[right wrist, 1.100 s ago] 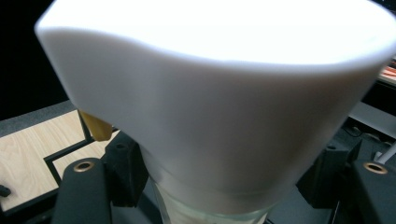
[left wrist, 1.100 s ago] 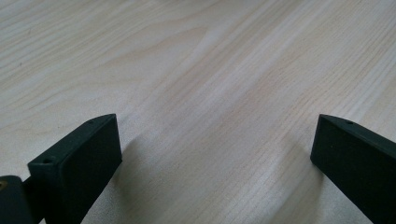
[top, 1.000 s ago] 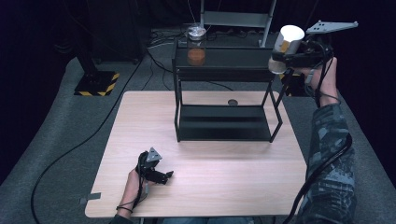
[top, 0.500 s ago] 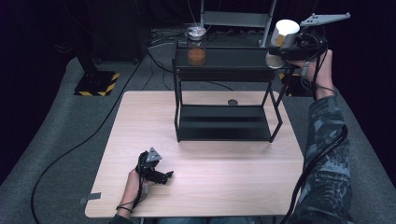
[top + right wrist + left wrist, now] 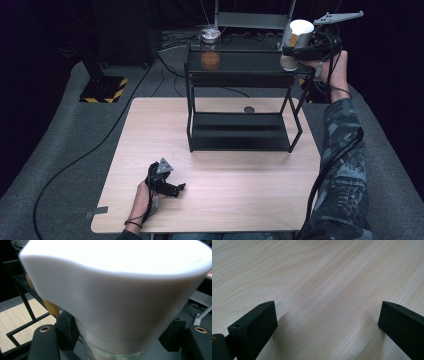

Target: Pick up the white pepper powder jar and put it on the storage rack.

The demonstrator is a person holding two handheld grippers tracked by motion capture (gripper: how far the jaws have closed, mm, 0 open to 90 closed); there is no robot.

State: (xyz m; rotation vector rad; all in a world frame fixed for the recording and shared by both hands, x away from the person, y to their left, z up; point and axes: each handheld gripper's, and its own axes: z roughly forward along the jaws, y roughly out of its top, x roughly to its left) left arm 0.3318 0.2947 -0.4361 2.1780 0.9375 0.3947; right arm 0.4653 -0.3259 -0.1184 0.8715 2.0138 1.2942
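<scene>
Above the pale wooden tabletop (image 5: 220, 190), a white-lidded glass jar (image 5: 298, 37) clamped in the right tongs (image 5: 295, 50) has been carried farther over the black metal shelf's (image 5: 240, 62) top right corner, seemingly for placement, while the left tongs (image 5: 172, 189) rest empty and spread, near left.

A light wooden table (image 5: 150, 130) with a pale grain stands on grey carpet (image 5: 60, 150), which runs around it on every side. Beyond the carpet the room falls into darkness, and the walls cannot be made out. On the table's far half stands a black metal shelf rack (image 5: 240, 80) with a lower and an upper tier. To the left on the floor sits a black stand whose base (image 5: 104, 89) carries yellow and black hazard stripes. A black cable (image 5: 75, 165) snakes across the carpet at left. Behind the rack a grey metal frame (image 5: 252, 20) rises among loose cables. A strip of grey tape (image 5: 96, 212) marks the table's near left corner.
</scene>
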